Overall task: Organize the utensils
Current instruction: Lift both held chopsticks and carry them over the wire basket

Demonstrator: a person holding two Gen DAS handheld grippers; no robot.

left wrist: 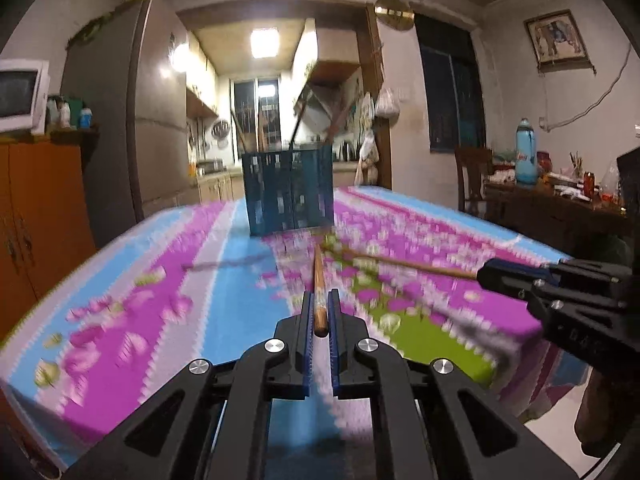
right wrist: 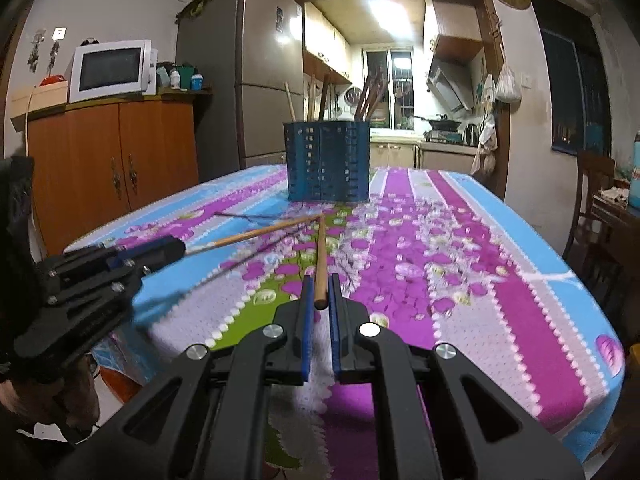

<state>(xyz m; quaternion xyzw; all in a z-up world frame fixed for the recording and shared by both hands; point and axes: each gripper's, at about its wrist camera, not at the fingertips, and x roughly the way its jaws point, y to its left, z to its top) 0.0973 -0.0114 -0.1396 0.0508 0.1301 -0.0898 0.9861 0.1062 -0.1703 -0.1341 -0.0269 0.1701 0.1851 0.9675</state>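
Meanwhile, at a table spread with a pink, blue and green floral tablecloth (right wrist: 460,248), two black hand-held grippers with blue-padded fingers each hold a single wooden chopstick, both sticks pointing toward a dark blue perforated plastic utensil holder (right wrist: 327,162) standing farther back on the cloth.

On its own camera, the left gripper (left wrist: 320,316) has its jaws pinching the thick end of a brown wooden chopstick (left wrist: 319,280), the rod running forward between the pads toward the holder (left wrist: 288,192); that view is smeared by motion. The right gripper (right wrist: 320,300) pinches a second brown wooden chopstick (right wrist: 321,256) the same way, its jaws drawn tight on the butt end. Each gripper also appears at the edge of the other's view, the left one (right wrist: 176,249) coming in from the side with its stick slanting across so that the two tips nearly meet just short of the holder.

Several other wooden utensils already stand upright in the holder, so the sorting looks well under way. The step in hand appears to be carrying this pair to the container. What comes next likely calls for raising both tips above the rim, tilting the sticks steeper, and letting go only once the points are inside. Two risks stand out: the crossing tips could knock together, and the lightweight holder could tip if struck on its rim.
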